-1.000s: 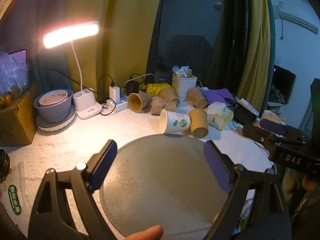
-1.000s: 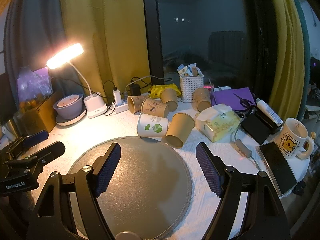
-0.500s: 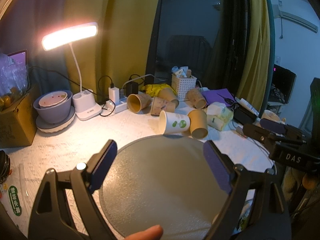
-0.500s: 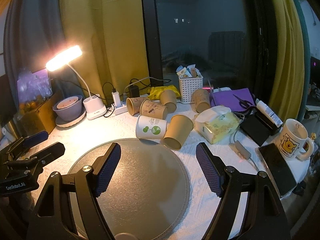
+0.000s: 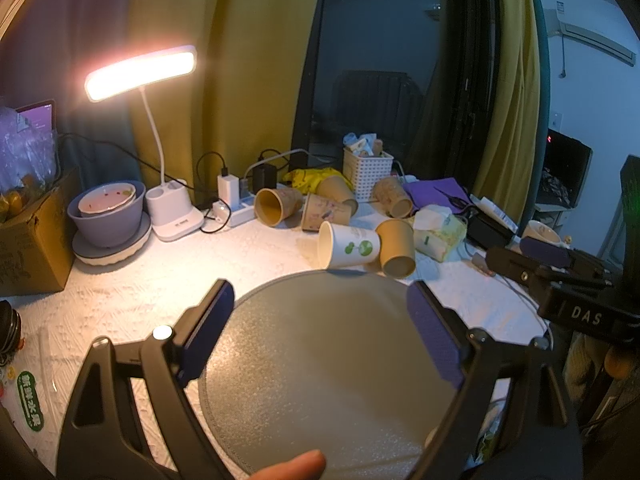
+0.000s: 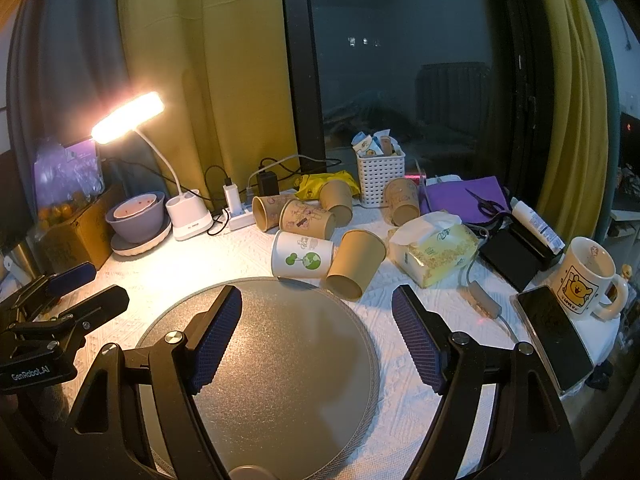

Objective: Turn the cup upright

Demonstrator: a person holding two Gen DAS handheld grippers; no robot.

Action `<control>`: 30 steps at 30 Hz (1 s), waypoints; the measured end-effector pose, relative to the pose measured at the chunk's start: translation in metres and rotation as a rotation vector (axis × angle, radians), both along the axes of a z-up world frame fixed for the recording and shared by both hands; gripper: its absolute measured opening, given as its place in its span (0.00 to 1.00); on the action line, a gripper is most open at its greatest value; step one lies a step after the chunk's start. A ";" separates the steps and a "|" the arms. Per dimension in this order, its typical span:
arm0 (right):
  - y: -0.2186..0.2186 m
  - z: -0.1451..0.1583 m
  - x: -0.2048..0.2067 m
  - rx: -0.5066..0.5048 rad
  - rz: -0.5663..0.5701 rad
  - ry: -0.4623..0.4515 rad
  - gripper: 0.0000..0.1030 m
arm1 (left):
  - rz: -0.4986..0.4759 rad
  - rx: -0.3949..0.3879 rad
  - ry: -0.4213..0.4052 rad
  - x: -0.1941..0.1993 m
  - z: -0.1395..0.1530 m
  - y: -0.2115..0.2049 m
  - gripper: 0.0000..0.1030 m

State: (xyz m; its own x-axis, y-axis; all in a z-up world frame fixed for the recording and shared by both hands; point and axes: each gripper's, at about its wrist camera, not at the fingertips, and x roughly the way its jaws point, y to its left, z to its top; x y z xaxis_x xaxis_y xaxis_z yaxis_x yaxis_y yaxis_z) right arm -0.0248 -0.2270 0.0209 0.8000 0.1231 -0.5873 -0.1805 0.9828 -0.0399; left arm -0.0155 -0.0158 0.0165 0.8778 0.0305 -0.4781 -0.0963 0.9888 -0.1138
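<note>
Several paper cups lie on their sides at the back of the table. A white cup with a green globe print (image 5: 349, 245) (image 6: 302, 259) lies just beyond a round grey mat (image 5: 328, 364) (image 6: 280, 364). A plain brown cup (image 5: 396, 248) (image 6: 356, 264) lies beside it on the right. More brown cups (image 6: 306, 218) lie behind. My left gripper (image 5: 320, 332) is open and empty above the mat. My right gripper (image 6: 316, 332) is open and empty above the mat, and also shows in the left wrist view (image 5: 560, 276).
A lit desk lamp (image 6: 128, 118), a purple bowl (image 6: 138, 216) and a cardboard box (image 5: 28, 236) stand at the left. A white basket (image 6: 380, 178), tissue pack (image 6: 434, 250), mug (image 6: 584, 276) and phone (image 6: 554, 336) sit at the right.
Both grippers have drawn back slightly from the cups. The cups have not moved and the jaws stay open.
</note>
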 end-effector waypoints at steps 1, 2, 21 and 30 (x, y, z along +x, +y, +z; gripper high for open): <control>0.000 0.000 0.000 0.000 0.000 0.000 0.78 | 0.001 0.001 -0.001 -0.001 0.000 0.000 0.86; 0.000 0.000 0.001 0.001 0.000 0.001 0.78 | 0.001 0.001 -0.001 -0.001 0.000 0.000 0.86; -0.017 -0.020 0.050 -0.030 -0.023 0.087 0.78 | -0.216 0.121 0.138 0.090 -0.015 0.005 0.86; -0.031 -0.043 0.092 -0.023 -0.028 0.154 0.78 | -0.384 0.347 0.187 0.160 -0.034 -0.007 0.86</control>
